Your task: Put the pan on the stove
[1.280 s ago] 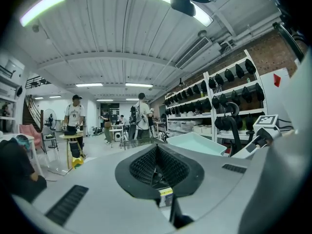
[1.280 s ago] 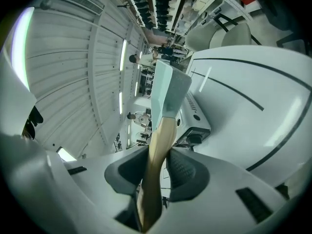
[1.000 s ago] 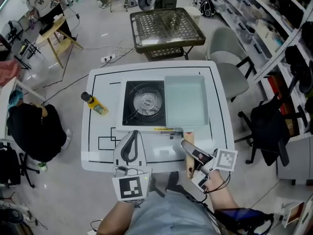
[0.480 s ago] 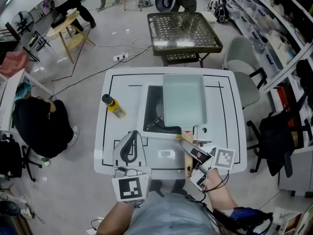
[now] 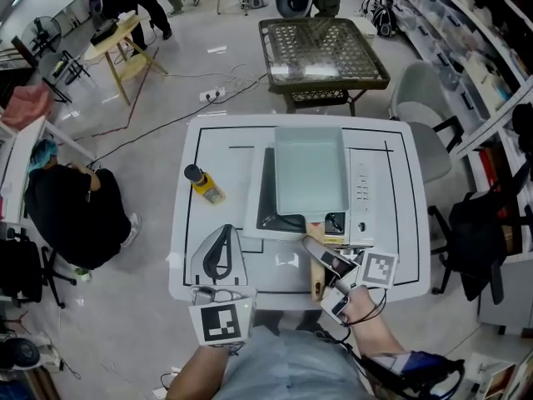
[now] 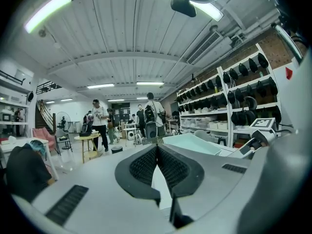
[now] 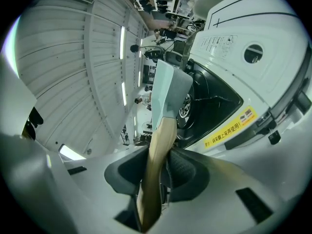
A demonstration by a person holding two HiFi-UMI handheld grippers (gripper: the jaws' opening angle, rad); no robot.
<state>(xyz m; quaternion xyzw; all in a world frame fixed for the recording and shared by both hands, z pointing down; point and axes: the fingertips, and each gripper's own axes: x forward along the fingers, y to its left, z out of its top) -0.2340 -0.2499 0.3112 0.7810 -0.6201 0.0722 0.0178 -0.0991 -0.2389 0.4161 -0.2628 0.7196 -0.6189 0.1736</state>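
White table (image 5: 400,252) below: right gripper (image 7: 163,162) clamps pan handle (image 7: 157,138); left gripper (image 6: 157,154) closed, empty.

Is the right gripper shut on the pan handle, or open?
Shut on it. The right gripper's jaws press both sides of the wooden handle of the pan.

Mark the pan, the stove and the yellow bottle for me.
pan (image 5: 310,169): head view, middle of its pale basin.
stove (image 5: 361,197): head view, its white control panel.
yellow bottle (image 5: 208,190): head view, its yellow body.
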